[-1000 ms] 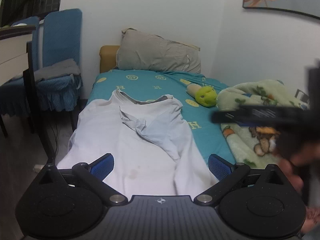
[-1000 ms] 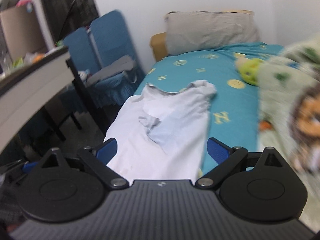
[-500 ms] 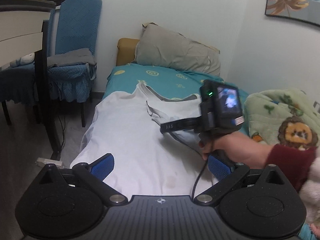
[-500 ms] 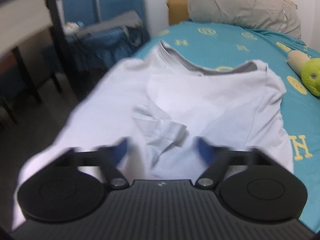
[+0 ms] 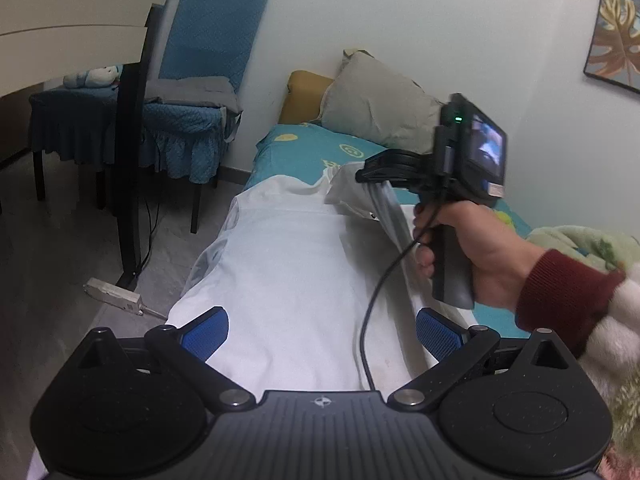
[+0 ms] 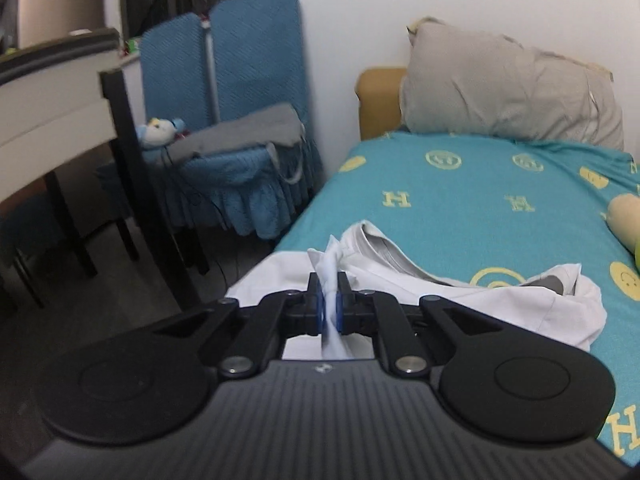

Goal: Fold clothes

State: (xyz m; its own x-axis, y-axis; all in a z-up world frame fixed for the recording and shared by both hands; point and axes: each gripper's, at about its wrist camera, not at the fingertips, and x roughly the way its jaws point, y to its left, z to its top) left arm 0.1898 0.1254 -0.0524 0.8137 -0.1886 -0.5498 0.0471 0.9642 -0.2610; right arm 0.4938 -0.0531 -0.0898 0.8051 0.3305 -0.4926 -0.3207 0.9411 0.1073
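Right tongs (image 6: 328, 304) are clamped on a bunched fold of the white shirt (image 5: 296, 280), lifting that fabric up off the bed (image 6: 472, 200). The shirt lies spread along the bed's left side, its near hem just past the left tongs (image 5: 322, 328), which hang wide apart, gripping nothing. In the left view the right hand (image 5: 476, 248) holds its tool over the shirt's far right part, cable dangling down. Grey pillow (image 6: 508, 84) sits at the far end; blue chair (image 5: 208, 60) stands left of the bed.
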